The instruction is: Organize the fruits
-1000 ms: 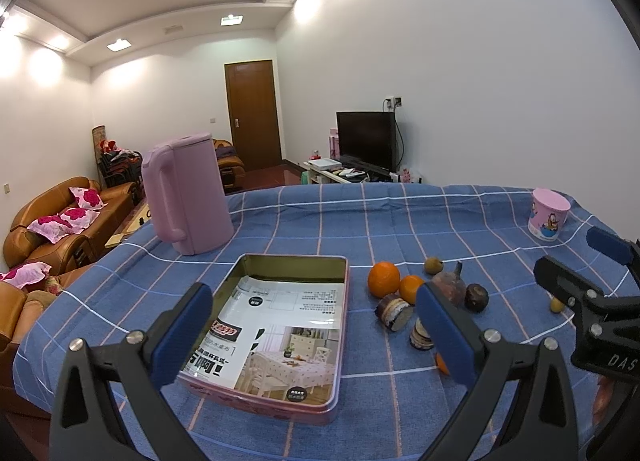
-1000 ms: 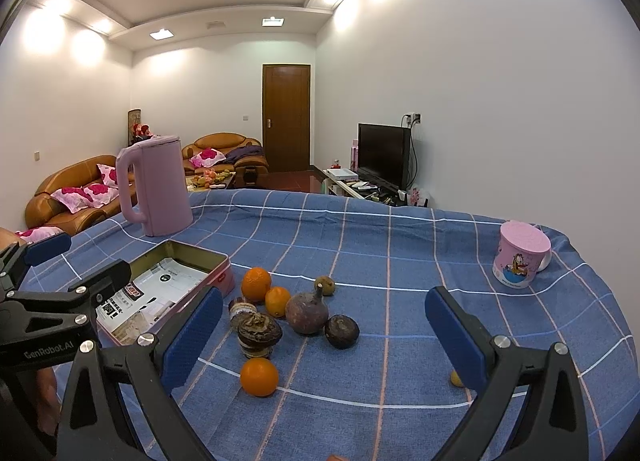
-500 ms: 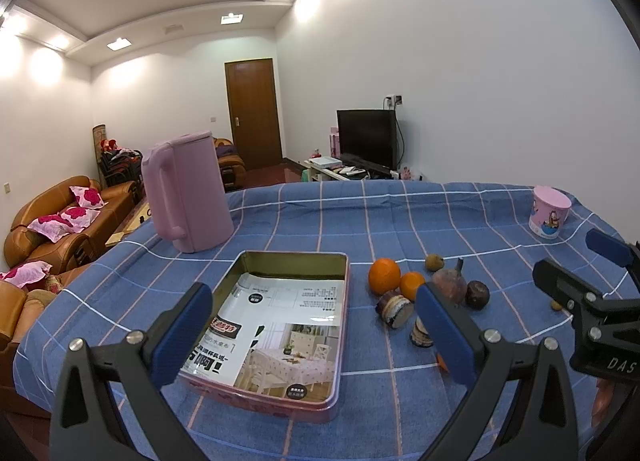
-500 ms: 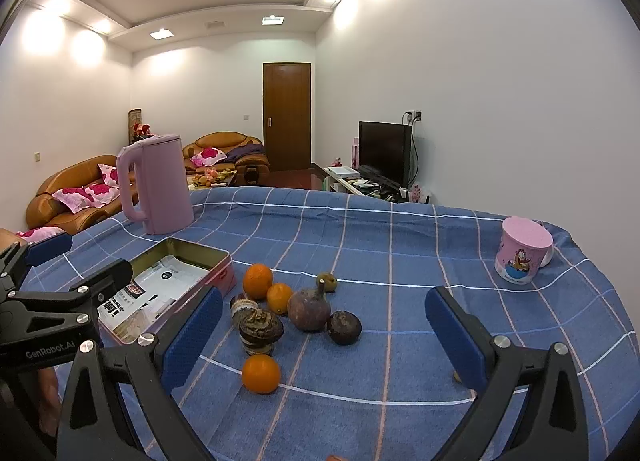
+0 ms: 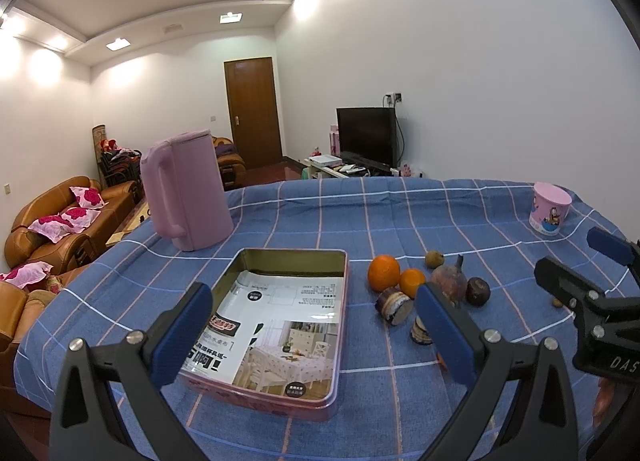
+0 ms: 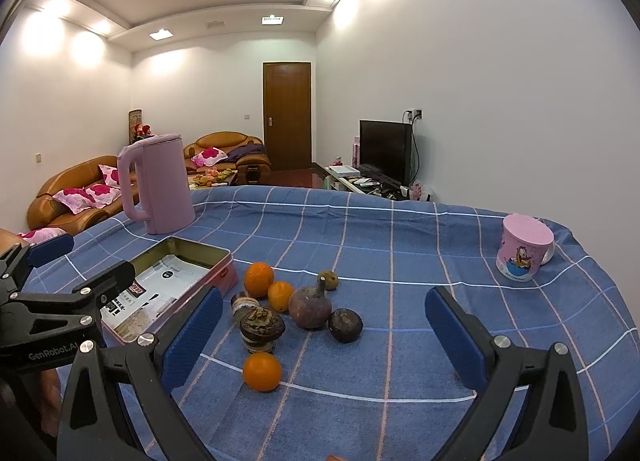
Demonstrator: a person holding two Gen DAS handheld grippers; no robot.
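Both tools hang above the blue checked tablecloth [image 6: 400,245] with their tongs spread wide and nothing between them: the left gripper [image 5: 312,333] over the near end of the tin, the right gripper [image 6: 324,337] over the fruit. Nearest the right gripper lies a lone orange [image 6: 262,371] on the cloth, then a dark wrinkled fruit [image 6: 262,326] perched on a small round banded piece, with a second banded piece [image 6: 245,304] just behind. Beyond these sit a purple stemmed fruit [image 6: 310,307], a dark round fruit [image 6: 345,325] touching its right side, two oranges [image 6: 259,279] side by side, and a small brownish fruit [image 6: 328,280] farthest back. The open pink tin tray [image 5: 342,325], left of the cluster, holds no fruit, only a printed sheet [image 5: 276,325] with a dining-room photo and Chinese text too small to read. The left tool's body reads "GenRobot.AI" in the right wrist view. Farther off stand a pink lidded jug [image 6: 158,185] and, far right, a pink cartoon mug [image 6: 522,253].
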